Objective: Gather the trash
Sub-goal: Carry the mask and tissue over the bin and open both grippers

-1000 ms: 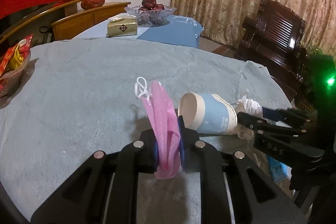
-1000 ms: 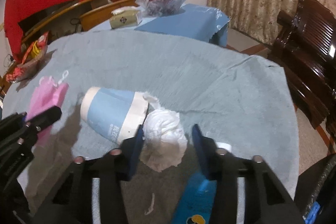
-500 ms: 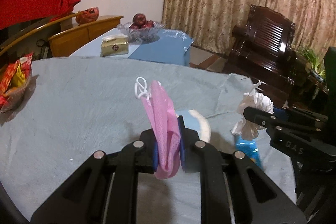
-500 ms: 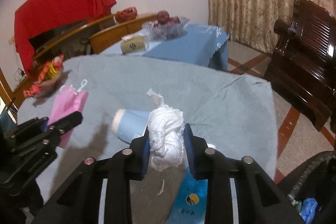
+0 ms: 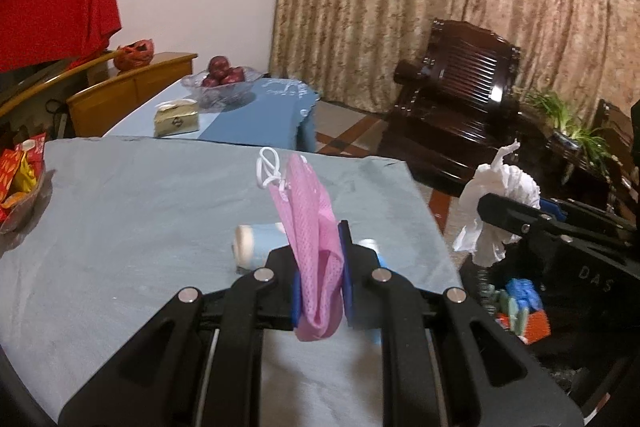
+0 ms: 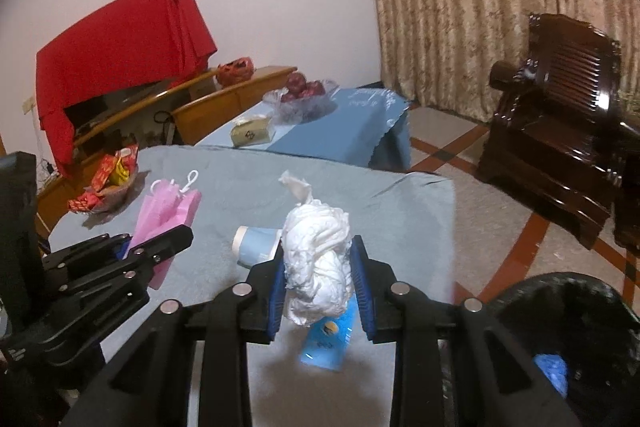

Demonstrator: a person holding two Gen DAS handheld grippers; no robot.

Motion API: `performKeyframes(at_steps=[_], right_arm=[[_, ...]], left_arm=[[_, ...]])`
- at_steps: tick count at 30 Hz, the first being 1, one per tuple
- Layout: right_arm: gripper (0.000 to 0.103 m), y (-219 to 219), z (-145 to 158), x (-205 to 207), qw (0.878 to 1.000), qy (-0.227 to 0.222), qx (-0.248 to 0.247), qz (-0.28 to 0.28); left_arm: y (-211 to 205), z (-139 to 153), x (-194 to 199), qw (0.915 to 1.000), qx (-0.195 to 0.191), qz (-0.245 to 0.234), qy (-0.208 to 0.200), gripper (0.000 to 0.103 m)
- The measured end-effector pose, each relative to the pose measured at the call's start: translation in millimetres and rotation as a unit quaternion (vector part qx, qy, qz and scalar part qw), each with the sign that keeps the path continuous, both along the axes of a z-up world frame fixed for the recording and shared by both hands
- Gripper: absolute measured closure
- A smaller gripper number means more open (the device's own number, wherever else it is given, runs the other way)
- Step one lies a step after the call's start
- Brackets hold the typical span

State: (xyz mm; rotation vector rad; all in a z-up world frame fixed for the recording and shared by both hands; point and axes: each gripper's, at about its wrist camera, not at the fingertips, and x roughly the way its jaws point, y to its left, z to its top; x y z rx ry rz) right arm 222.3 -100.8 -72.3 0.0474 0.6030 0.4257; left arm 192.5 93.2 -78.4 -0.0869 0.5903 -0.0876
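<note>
My left gripper (image 5: 320,279) is shut on a pink face mask (image 5: 310,227) with white ear loops, held above the grey-blue tablecloth (image 5: 140,211). My right gripper (image 6: 320,283) is shut on a crumpled white tissue (image 6: 316,259); it also shows in the left wrist view (image 5: 496,203), held beyond the table's right edge. A blue paper cup (image 6: 256,247) lies on its side on the cloth below both grippers. A flat blue packet (image 6: 328,343) lies near the front edge. A black trash bin (image 6: 568,339) with trash inside stands on the floor at the lower right.
A basket of red snack packets (image 6: 108,183) sits at the table's left edge. Behind stands a second table with a tissue box (image 6: 252,133) and a glass fruit bowl (image 6: 304,95). A dark wooden armchair (image 6: 560,115) is on the right.
My right gripper closed on the tissue and lifted it off the table. Both grippers rose and swung right, toward the bin. The cup stayed on the cloth.
</note>
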Motion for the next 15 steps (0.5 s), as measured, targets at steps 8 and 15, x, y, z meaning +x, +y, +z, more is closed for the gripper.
performKeyframes(at_steps=[8,15], right_arm=[[0.073,-45,14,-33,0.999,-0.013,-0.001,-0.037],[0.073,-84,18,-54,0.997,-0.020,-0.008,-0.074]], left_arm=[[-46,13,-19,0.9989,-0.010,-0.044,-0.011,0.089],[-90,19,-28,0.9958,-0.012,-0.089,-0.019,0.089]])
